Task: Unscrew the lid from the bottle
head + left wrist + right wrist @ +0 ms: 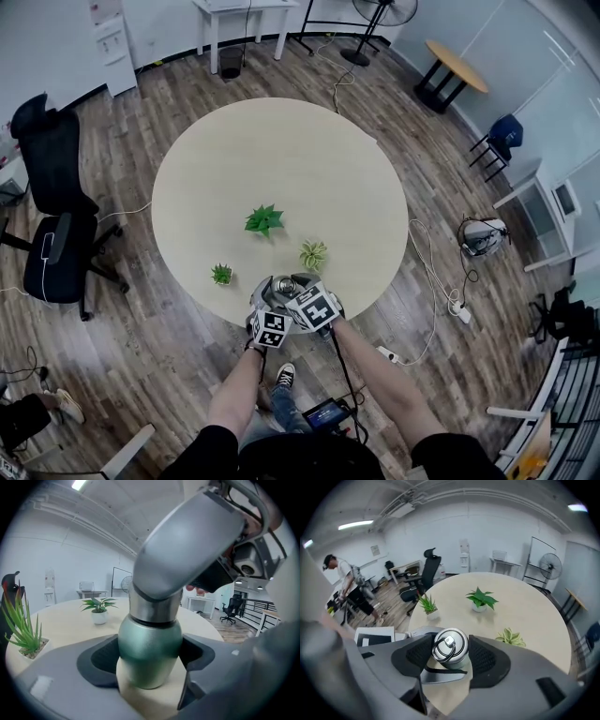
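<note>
step: unscrewing lid (450,644) | left gripper (150,665) jaws clamping green bottle (149,637) body, standing at near edge of round surface (281,159) | right gripper (449,657) jaws pinching lid from above | advice: pinning bottle hard while rolling right wrist counter-clockwise, jaws square on lid

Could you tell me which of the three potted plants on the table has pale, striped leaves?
The right-hand plant: its leaves are yellowish and striped, whereas the larger central plant and the small left plant are plain green.
</note>
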Demonstrator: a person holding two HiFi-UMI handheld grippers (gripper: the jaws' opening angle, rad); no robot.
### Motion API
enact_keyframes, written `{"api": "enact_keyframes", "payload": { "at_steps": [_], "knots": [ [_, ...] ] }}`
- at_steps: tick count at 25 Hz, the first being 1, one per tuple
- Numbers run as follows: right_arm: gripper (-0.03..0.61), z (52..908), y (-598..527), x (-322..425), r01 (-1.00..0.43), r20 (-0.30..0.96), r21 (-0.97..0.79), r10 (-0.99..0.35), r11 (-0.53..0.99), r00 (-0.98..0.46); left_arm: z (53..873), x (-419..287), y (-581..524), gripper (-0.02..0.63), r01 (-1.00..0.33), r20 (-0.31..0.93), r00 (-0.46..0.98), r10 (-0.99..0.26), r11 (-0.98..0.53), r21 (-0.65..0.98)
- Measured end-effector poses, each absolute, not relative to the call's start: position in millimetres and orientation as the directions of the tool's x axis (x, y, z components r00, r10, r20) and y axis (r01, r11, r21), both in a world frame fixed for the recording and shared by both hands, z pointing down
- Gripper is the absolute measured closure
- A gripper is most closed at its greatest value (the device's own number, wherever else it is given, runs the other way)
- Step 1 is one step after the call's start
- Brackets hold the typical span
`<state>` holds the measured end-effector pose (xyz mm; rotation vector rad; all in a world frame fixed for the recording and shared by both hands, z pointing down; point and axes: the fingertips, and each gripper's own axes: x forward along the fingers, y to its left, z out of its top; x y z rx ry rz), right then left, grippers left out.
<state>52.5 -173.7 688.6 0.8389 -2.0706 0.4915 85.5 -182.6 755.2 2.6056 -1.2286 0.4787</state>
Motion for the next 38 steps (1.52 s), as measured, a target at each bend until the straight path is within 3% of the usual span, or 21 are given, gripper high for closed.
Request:
{"api": "enact_keyframes", "payload": {
  "at_steps": [4,7,9,12,13,17,21,24,27,31,34,38],
  "knots": [
    [0.330,686.6,-166.5,47.5,-0.394,0.831,0.013,-0.230,0.919,-0.507,753.9,84.8,-182.1,0.238,-0.777,0.380,0.598,-0.706,-0.627,0.058],
    [0.328,685.9,-164.8,48.3,-0.300,0.847,0.031,-0.185,0.953,-0.498,755.0,85.6,-181.3,0.238,-0.776,0.380,0.599,-0.705,-0.629,0.058],
    [0.315,684.8,-167.9,48.8,-0.364,0.841,0.023,-0.215,0.931,-0.496,755.7,85.8,-182.1,0.238,-0.775,0.380,0.599,-0.704,-0.629,0.056],
    [0.207,683.0,-171.5,50.5,-0.588,0.805,-0.089,-0.289,0.804,-0.518,756.3,85.3,-182.8,0.238,-0.775,0.380,0.599,-0.705,-0.629,0.056],
    [0.202,681.6,-173.5,53.2,-0.670,0.795,-0.126,-0.330,0.732,-0.510,756.2,85.3,-182.6,0.238,-0.775,0.380,0.599,-0.705,-0.629,0.057],
    [0.262,680.8,-182.2,63.1,-0.868,0.791,-0.123,-0.482,0.481,-0.378,755.5,85.0,-182.0,0.238,-0.777,0.378,0.599,-0.707,-0.627,0.057],
    [0.288,689.6,-182.4,58.5,-0.892,0.818,-0.042,-0.497,0.449,-0.289,758.9,84.6,-182.0,0.238,-0.778,0.376,0.598,-0.708,-0.625,0.061],
    [0.334,690.5,-181.7,55.1,-0.869,0.824,-0.035,-0.478,0.494,-0.305,758.9,85.4,-182.1,0.238,-0.777,0.375,0.599,-0.707,-0.626,0.061],
    [0.336,687.7,-179.4,50.3,-0.753,0.830,-0.015,-0.411,0.657,-0.376,755.0,85.0,-183.2,0.238,-0.776,0.376,0.599,-0.707,-0.628,0.057],
    [0.337,687.5,-168.2,46.3,-0.423,0.851,0.055,-0.264,0.904,-0.454,754.2,85.6,-182.8,0.236,-0.772,0.373,0.604,-0.704,-0.633,0.057],
    [0.339,687.3,-162.9,44.8,-0.225,0.866,0.087,-0.185,0.970,-0.464,754.2,86.0,-182.6,0.238,-0.771,0.376,0.606,-0.701,-0.635,0.059],
    [0.339,686.9,-162.7,44.4,-0.171,0.867,0.061,-0.136,0.983,-0.479,755.6,86.3,-182.7,0.238,-0.770,0.377,0.606,-0.700,-0.635,0.058]
  ]
}}
